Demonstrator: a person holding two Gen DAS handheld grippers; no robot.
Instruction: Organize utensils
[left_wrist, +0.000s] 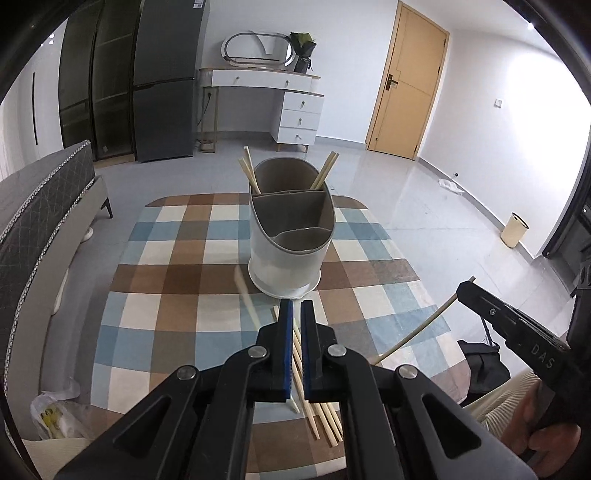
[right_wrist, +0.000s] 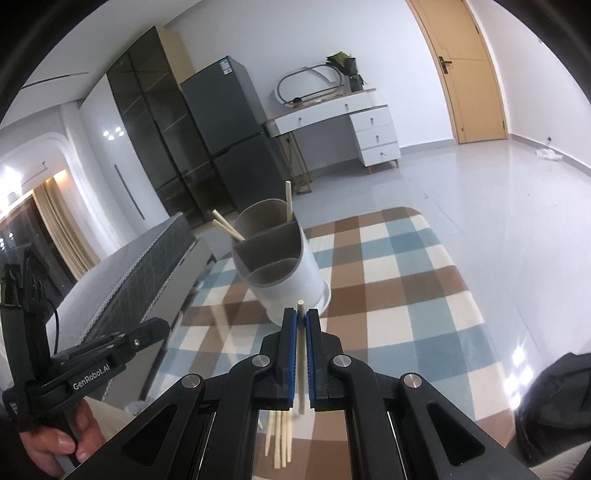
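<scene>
A single chopstick (right_wrist: 301, 354) sits clamped between the right gripper (right_wrist: 301, 317) pads, its long axis running along the fingers, tip poking just past them toward the white utensil holder (right_wrist: 291, 273) on the checked table (right_wrist: 424, 295). The left gripper (left_wrist: 296, 308) is clenched and seems empty, though loose chopsticks (left_wrist: 321, 417) lying flat below it blur that reading. More chopsticks (left_wrist: 248, 173) lean in the holder's far compartment.

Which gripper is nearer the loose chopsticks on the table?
Left, probably. The left gripper hangs right over the chopsticks; the right gripper, holding one chopstick, is off to their right.
</scene>
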